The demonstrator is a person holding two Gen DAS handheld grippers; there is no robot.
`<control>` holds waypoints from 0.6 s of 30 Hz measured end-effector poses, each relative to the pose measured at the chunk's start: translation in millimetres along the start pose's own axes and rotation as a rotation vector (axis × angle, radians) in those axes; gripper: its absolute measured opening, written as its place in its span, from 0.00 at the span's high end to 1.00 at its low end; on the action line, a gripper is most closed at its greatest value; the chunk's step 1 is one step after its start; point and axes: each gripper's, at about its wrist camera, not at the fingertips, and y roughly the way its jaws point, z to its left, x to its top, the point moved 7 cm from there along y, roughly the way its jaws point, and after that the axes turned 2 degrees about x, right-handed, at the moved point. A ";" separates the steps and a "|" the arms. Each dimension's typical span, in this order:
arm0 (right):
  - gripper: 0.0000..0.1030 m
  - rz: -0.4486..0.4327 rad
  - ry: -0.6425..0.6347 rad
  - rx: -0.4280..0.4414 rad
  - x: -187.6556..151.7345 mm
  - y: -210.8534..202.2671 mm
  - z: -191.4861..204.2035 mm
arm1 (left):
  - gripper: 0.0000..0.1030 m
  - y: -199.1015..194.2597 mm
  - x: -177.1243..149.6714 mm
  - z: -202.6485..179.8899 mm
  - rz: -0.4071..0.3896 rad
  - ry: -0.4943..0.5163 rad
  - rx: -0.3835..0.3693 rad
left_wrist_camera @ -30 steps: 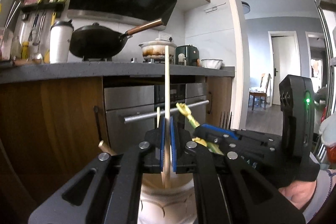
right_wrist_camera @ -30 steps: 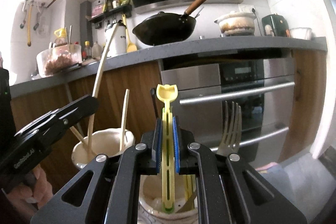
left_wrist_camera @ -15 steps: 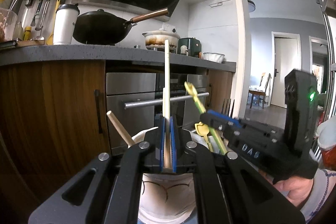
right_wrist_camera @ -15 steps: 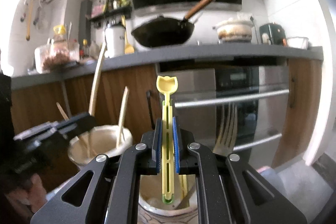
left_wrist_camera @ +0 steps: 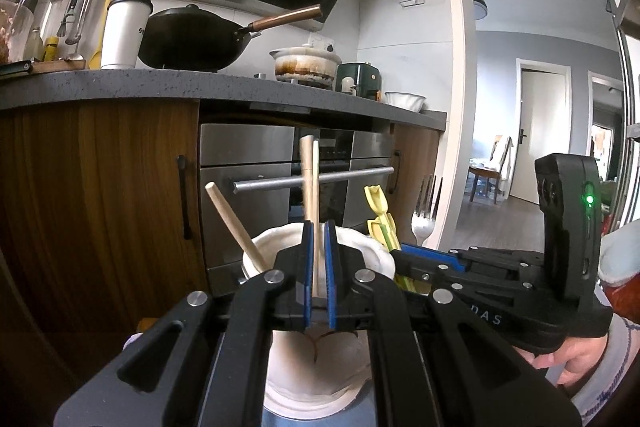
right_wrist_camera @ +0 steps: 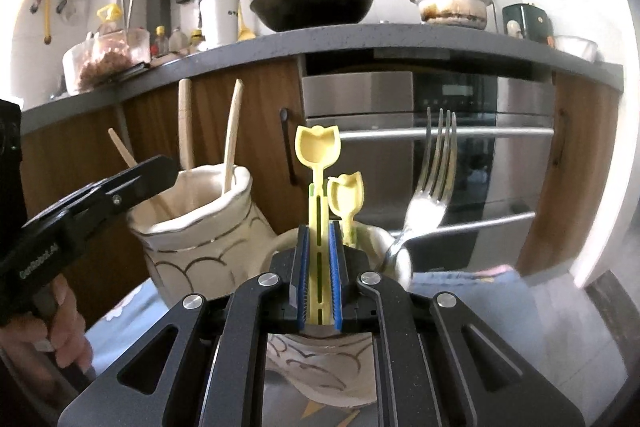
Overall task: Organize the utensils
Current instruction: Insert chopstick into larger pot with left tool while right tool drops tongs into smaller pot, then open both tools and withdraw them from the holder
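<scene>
A wok (left_wrist_camera: 192, 39) and oven (right_wrist_camera: 432, 163) stand behind.

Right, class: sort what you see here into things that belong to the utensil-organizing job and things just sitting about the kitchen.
Part of the job:
- left tongs, shut on a wooden chopstick
- right tongs, shut on a yellow spoon
- two cream holders
- metal fork

Just lying about:
- black wok
- white tumbler
- clay pot
- oven
</scene>
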 end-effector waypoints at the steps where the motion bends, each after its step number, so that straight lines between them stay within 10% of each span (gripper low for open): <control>1: 0.90 0.002 0.006 0.005 0.0 -0.1 -0.2 | 0.95 -0.5 -0.1 -0.8 -0.001 0.002 -0.002; 18: 0.79 -0.077 0.022 -0.012 10.1 -52.6 -6.0 | 0.88 -21.8 -6.5 -2.4 -0.003 0.002 0.031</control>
